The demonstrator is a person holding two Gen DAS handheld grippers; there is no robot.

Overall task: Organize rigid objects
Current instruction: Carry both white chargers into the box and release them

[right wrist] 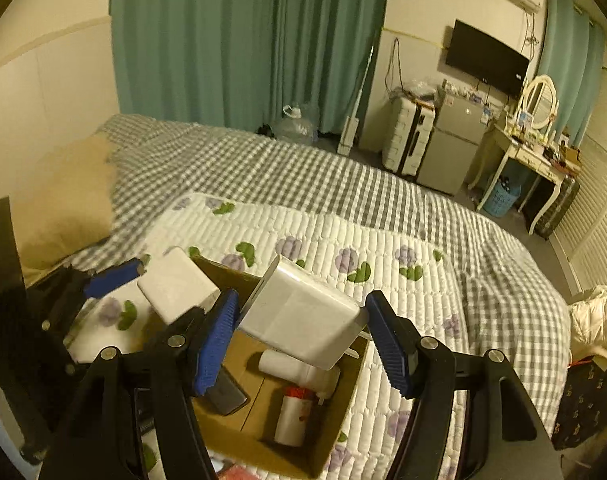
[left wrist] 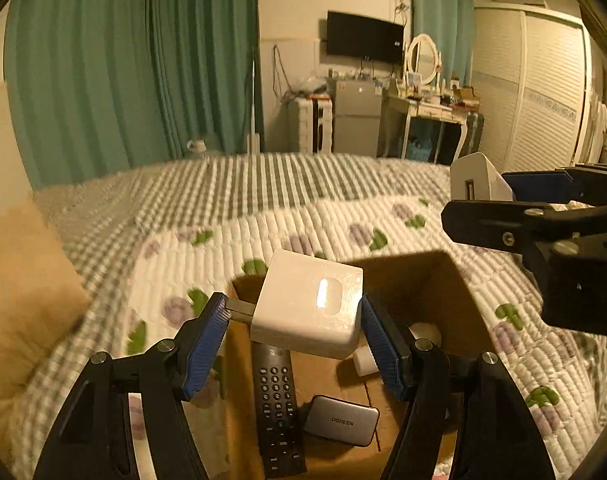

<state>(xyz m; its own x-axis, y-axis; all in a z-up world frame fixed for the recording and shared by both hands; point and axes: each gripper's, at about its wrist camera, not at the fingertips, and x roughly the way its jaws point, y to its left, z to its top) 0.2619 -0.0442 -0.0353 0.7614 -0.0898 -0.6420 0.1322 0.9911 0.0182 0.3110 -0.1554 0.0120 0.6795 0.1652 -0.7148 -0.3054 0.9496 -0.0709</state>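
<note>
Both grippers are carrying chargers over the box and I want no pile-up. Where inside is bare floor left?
In the cardboard box, bare floor shows between the remote, the grey UGREEN charger and the white bottles, plus the far corner. The remote's side and the bottles' side are crowded.

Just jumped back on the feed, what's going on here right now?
Each gripper holds a white power adapter over the open cardboard box on the quilted bed: the left gripper has one, the right gripper another. A remote, a UGREEN charger and white bottles already lie inside.
</note>
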